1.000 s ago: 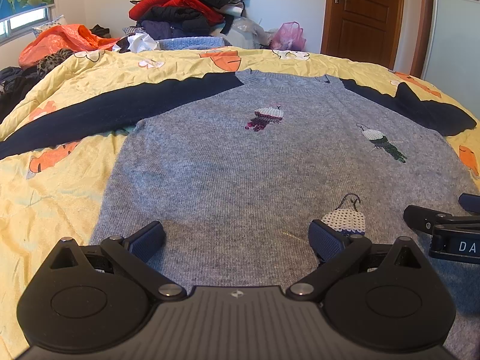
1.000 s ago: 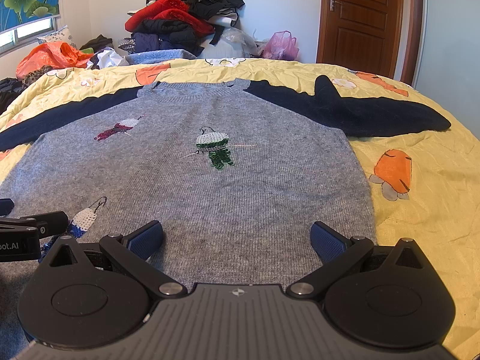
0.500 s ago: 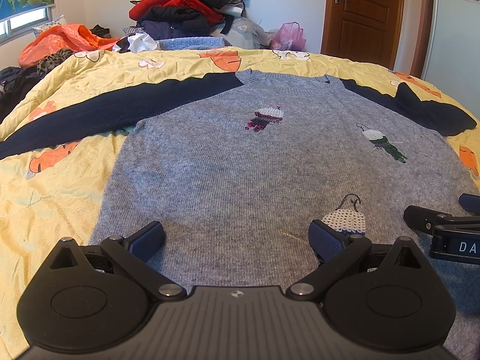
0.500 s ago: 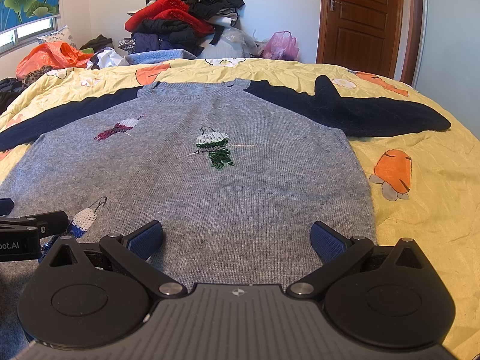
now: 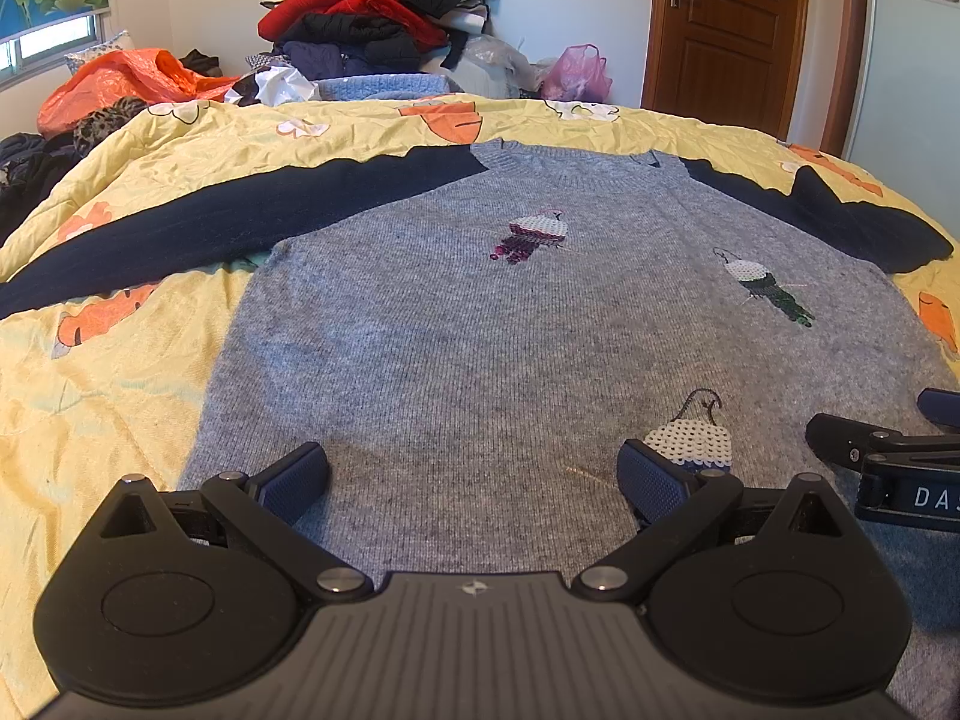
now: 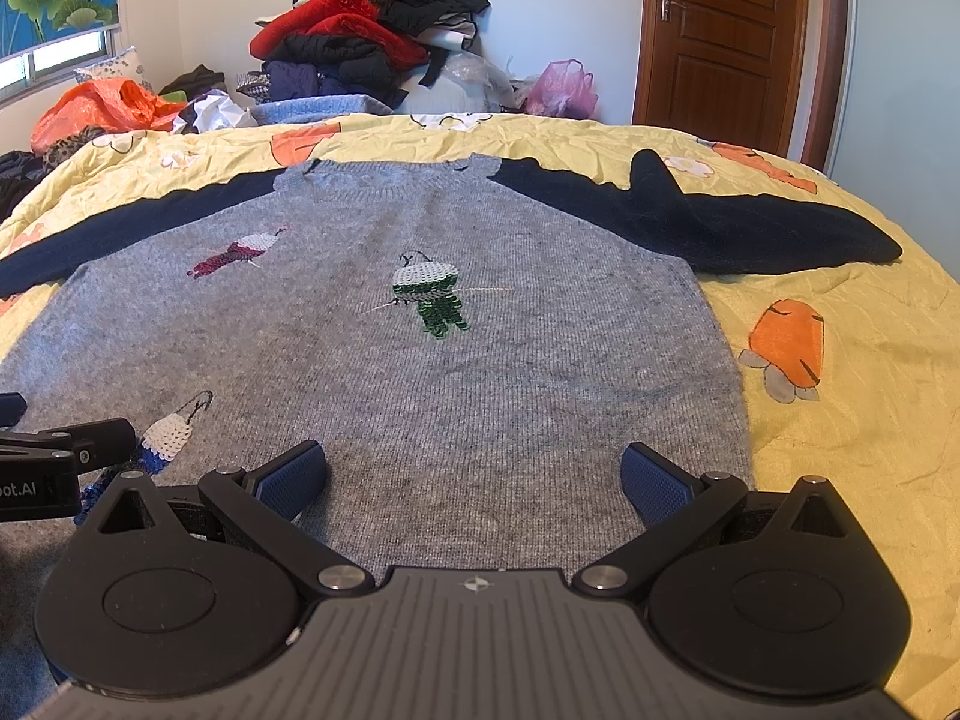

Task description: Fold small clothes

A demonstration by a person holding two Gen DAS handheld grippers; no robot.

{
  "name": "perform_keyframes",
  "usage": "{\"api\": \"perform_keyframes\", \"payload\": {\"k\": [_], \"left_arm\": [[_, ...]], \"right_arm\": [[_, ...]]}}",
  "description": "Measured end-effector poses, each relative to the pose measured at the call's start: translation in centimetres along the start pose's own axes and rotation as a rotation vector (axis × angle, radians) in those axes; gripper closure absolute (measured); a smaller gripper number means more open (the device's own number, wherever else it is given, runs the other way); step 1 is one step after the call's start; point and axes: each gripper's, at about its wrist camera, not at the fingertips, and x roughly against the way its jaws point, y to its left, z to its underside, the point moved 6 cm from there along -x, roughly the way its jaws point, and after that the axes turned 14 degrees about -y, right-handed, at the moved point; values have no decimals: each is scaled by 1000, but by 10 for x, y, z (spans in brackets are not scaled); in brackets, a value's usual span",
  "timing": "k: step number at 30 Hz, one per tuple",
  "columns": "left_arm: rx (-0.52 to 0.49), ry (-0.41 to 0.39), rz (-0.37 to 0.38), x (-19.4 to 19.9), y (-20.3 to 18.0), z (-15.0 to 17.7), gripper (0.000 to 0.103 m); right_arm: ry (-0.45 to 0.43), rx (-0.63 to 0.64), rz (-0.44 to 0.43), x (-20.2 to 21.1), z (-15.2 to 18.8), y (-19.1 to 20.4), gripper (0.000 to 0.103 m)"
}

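A grey knitted sweater (image 5: 480,348) with dark navy sleeves (image 5: 210,228) lies flat and spread out on the yellow bedspread, collar at the far side; it also shows in the right wrist view (image 6: 420,390). Small sequin figures decorate its front. My left gripper (image 5: 474,480) is open and empty over the hem, left of centre. My right gripper (image 6: 474,480) is open and empty over the hem's right part. Each gripper shows at the edge of the other's view, the right one (image 5: 888,462) and the left one (image 6: 60,462).
The yellow bedspread (image 5: 120,372) with orange prints covers the bed. A heap of red, black and blue clothes (image 5: 372,24) is piled beyond the far edge. An orange bag (image 5: 126,84) lies at far left. A brown wooden door (image 5: 726,30) stands at back right.
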Motion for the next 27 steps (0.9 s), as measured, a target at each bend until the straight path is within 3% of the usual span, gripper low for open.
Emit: {"api": "perform_keyframes", "payload": {"k": [4,7,11,17,20,24,27], "left_arm": [[0,-1,-1,0,0,0,0],[0,0,0,0,0,0,0],[3,-1,0,0,0,0,0],[10,-3,3,0,0,-2,0],[14,-4,3,-1,0,-3,0],[15,-4,3,-2,1,-3,0],[15,-4,3,-2,1,-3,0]], "right_arm": [[9,-2,-18,-4,-2,0,0],[24,-36,-143,-2,-14,-13,0],[-103,-243,-163,-7,-52,-79,0],[-131,-653,-16,-55,-90,-230,0],[-180,-793,75,-73,-95,-297,0],[-226,-925,163,-100,-88,-361,1],[-231,-1044,164,-121,-75,-393,11]]}}
